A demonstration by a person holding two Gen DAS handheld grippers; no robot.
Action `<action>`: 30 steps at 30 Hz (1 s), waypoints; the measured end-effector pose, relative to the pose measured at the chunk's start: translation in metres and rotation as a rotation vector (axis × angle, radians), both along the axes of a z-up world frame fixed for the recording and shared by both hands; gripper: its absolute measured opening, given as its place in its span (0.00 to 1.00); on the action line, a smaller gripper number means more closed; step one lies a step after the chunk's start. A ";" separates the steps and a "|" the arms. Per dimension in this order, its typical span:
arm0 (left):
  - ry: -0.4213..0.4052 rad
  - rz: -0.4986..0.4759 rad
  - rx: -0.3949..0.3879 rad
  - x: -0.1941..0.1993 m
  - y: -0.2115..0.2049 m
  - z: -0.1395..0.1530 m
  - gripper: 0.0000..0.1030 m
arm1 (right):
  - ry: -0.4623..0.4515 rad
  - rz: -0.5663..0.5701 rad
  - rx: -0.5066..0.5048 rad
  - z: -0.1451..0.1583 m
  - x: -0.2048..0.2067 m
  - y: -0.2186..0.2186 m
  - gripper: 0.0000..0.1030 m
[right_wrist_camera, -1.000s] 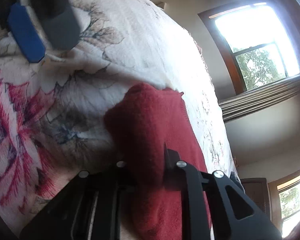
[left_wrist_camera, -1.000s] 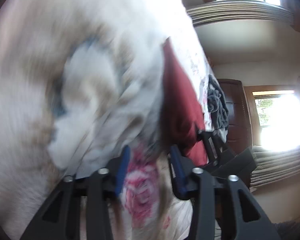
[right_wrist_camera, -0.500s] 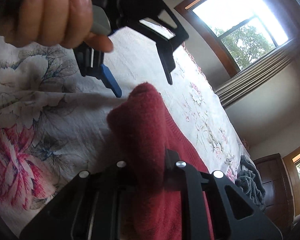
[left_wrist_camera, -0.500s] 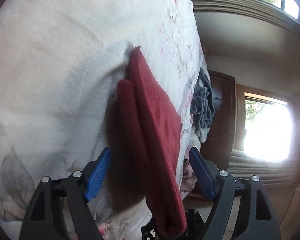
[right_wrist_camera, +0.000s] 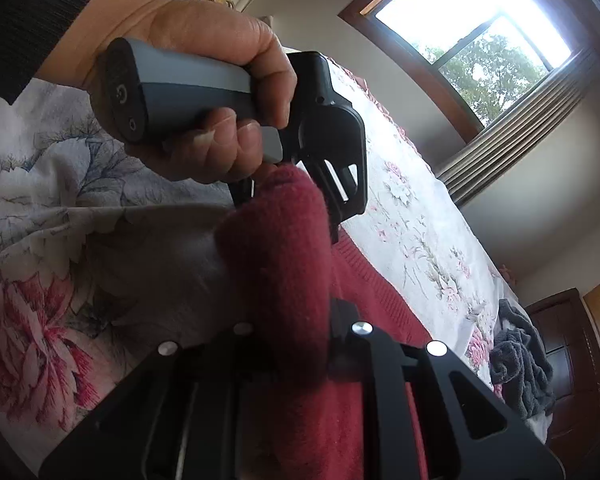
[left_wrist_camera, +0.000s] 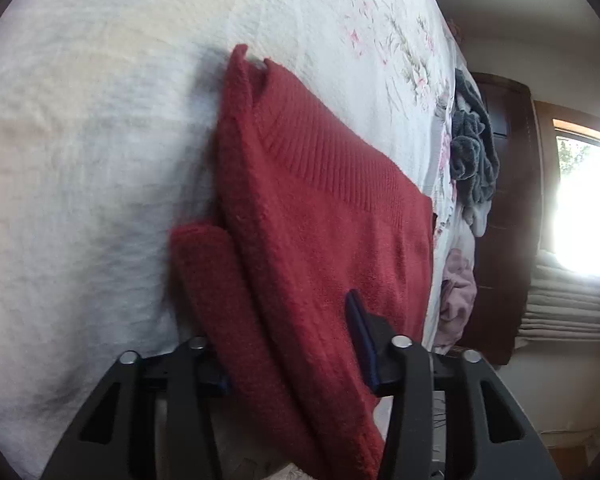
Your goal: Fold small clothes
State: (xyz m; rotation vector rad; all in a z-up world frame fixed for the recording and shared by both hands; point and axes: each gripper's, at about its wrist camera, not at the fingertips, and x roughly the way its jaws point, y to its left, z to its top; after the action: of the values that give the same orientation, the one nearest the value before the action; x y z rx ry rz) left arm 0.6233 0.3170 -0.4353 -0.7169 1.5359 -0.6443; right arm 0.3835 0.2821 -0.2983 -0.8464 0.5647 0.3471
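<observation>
The red sweater [left_wrist_camera: 320, 216] lies folded on the bed [left_wrist_camera: 100, 140], its long axis running away from the left gripper [left_wrist_camera: 296, 344] toward the ribbed hem at the far end; the jaws of that gripper are closed on its near edge, one pad hidden behind the knit. The right gripper [right_wrist_camera: 292, 320] clamps a rolled fold of it, fingertips buried in wool; a hand [right_wrist_camera: 204, 80] holds the other tool close ahead. The floral cover carries a grey heap [right_wrist_camera: 520, 364] near a dark door [left_wrist_camera: 512, 200]; windows [right_wrist_camera: 472, 28] glare.

Right gripper [right_wrist_camera: 288, 332] jaws pinch red sweater [right_wrist_camera: 284, 248].
</observation>
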 end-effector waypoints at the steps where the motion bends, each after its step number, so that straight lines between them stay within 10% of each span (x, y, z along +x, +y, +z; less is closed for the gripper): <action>1: -0.002 -0.006 0.017 0.001 -0.002 0.000 0.29 | 0.004 -0.002 0.007 0.000 0.000 -0.001 0.13; 30: -0.160 -0.109 0.269 0.010 -0.055 0.119 0.15 | 0.018 -0.163 0.238 0.053 0.000 -0.022 0.13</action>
State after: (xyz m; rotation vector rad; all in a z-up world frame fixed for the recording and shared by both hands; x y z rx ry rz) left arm 0.6337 0.2623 -0.3166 -0.3720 1.4844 -0.5477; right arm 0.3831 0.2604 -0.2452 -0.5650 0.5924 0.2666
